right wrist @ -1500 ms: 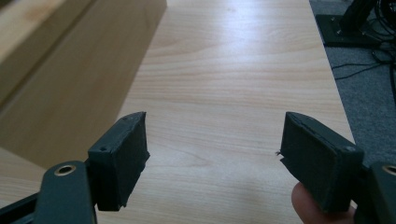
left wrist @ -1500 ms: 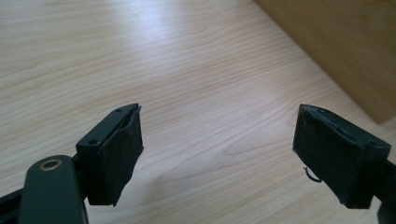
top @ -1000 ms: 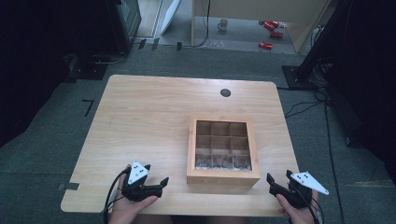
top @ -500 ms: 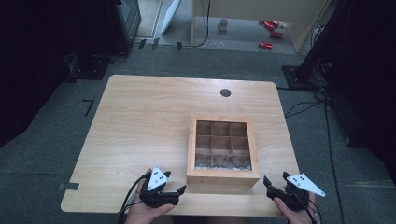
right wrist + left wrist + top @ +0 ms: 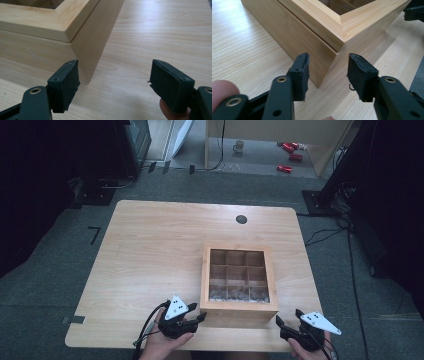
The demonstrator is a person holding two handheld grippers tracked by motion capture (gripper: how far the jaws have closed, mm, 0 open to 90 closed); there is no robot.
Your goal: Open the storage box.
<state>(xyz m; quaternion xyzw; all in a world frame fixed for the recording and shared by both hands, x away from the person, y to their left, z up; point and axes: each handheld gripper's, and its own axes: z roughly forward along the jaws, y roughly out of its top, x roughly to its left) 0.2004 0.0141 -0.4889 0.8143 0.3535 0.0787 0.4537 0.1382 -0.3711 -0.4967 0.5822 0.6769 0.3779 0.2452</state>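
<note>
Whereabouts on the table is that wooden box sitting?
In the high view, the wooden box sits right of centre on the table, near its front edge, between the two grippers.

Matt pale-wood box [image 5: 239, 307] (glossy pane) on smooth wood-grain table [image 5: 150, 255].

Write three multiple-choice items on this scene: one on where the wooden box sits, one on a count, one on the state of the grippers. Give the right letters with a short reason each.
1. Where on the table does the wooden box sit?
A. far left corner
B. near edge, right of centre
C. over the round dark hole

2. How many compartments show through the box's lid?
A. four
B. six
C. nine

3. How are the left gripper and right gripper?
A. both open, holding nothing
B. both clamped on the box
C. left shut, right open

Answers: 1 B, the high view shows it between the two grippers at the near edge; 2 C, a three-by-three grid is visible; 3 A, each gripper view shows its fingers spread with a box corner ahead.
</note>
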